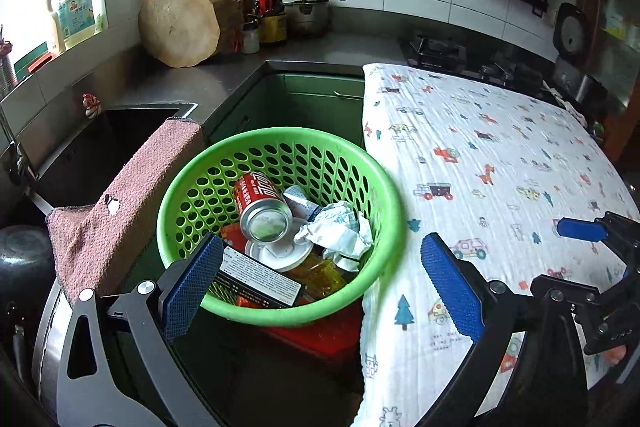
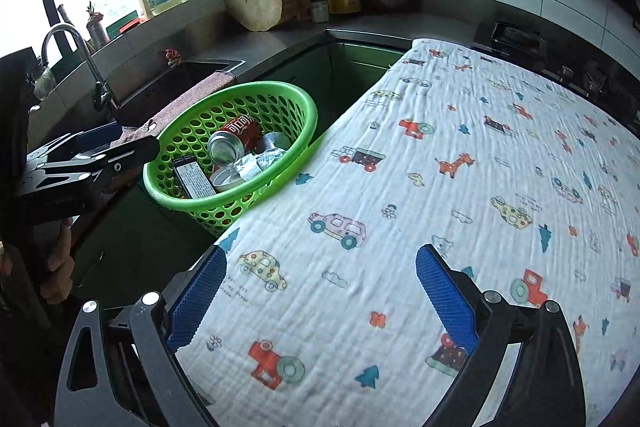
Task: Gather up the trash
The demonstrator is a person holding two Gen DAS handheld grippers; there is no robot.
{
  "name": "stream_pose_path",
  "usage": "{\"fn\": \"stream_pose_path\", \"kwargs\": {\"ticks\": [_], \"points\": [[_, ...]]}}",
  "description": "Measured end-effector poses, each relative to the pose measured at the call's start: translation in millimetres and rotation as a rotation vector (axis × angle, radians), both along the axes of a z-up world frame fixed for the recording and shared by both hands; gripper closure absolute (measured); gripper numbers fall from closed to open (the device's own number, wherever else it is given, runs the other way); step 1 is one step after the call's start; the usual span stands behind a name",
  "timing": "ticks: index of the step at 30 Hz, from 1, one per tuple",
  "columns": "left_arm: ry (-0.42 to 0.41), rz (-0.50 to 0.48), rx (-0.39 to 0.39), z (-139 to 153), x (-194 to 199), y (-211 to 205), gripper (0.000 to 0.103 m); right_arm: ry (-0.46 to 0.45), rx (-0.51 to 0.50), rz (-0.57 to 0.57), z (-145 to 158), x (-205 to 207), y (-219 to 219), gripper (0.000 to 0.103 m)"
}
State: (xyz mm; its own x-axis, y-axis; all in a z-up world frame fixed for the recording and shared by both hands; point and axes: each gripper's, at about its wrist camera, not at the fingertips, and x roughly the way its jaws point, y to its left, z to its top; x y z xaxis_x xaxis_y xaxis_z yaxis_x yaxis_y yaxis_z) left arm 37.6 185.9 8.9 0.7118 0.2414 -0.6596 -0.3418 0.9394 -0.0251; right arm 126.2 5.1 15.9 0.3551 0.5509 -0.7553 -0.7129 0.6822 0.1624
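At the far left, a pink terry towel (image 1: 120, 203) hangs over the edge of the dark steel sink (image 1: 100, 143), likely left there to dry. Just beside it stands the round green perforated plastic basket (image 1: 200, 167), set in the gap between counter and table so trash can be dropped in from either side. Inside lie a red drink can (image 1: 262, 205) on its side, a crumpled white paper wad (image 1: 336, 231), a white round lid (image 1: 280, 251) and a black printed carton (image 1: 260, 277), all piled loosely. The left gripper (image 1: 320, 283) hangs over the basket's near rim with its blue pads spread wide and nothing between them, which suggests its piece has been let go. To the right, the table's white cotton cloth printed with cars and trees (image 2: 440, 167) shows no trash in view. The right gripper (image 2: 320, 297) hovers above it, its jaws spread and empty.
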Motion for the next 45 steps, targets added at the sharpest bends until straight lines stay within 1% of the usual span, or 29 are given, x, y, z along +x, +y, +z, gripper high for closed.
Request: {"fn": "stream_pose_path", "kwargs": {"ticks": [7, 14, 17, 22, 24, 28, 33, 36, 37, 40, 45], "points": [[-0.02, -0.015, -0.025, -0.4, -17.8, -26.8, 0.005, -0.003, 0.037, -0.067, 2.8, -15.3, -33.7, 0.01], [-0.042, 0.009, -0.048, -4.0, -34.5, -43.4, 0.005, -0.024, 0.039, -0.123, -0.1, -32.6, -55.5, 0.01], [-0.059, 0.028, -0.02, -5.2, -42.0, -52.9, 0.005, -0.035, 0.04, -0.143, -0.4, -41.7, -64.5, 0.01], [-0.041, 0.04, 0.029, -7.8, -49.3, -68.7, 0.005, -0.059, 0.042, -0.177, 2.4, -52.7, -75.8, 0.01], [-0.045, 0.04, 0.03, -8.4, -54.4, -73.7, 0.005, -0.066, 0.048, -0.191, 3.3, -56.4, -80.2, 0.01], [-0.054, 0.046, 0.063, -7.7, -63.9, -85.1, 0.005, -0.058, 0.065, -0.206, 3.8, -62.1, -88.0, 0.01], [-0.04, 0.041, 0.079, -9.1, -69.0, -92.8, 0.005, -0.046, 0.075, -0.233, 3.6, -63.2, -98.2, 0.01], [-0.022, 0.036, 0.069, -11.3, -69.0, -95.0, 0.005, -0.043, 0.086, -0.246, 4.8, -64.5, -103.3, 0.01], [-0.017, 0.037, 0.075, -11.7, -68.8, -95.8, 0.005, -0.044, 0.088, -0.251, 5.1, -64.4, -104.8, 0.009], [-0.002, 0.039, 0.088, -13.0, -69.3, -97.4, 0.005, -0.045, 0.09, -0.257, 5.6, -64.3, -108.0, 0.009], [0.008, 0.022, 0.063, -15.1, -71.2, -94.2, 0.005, -0.046, 0.079, -0.263, 4.2, -62.6, -108.9, 0.009]]}}
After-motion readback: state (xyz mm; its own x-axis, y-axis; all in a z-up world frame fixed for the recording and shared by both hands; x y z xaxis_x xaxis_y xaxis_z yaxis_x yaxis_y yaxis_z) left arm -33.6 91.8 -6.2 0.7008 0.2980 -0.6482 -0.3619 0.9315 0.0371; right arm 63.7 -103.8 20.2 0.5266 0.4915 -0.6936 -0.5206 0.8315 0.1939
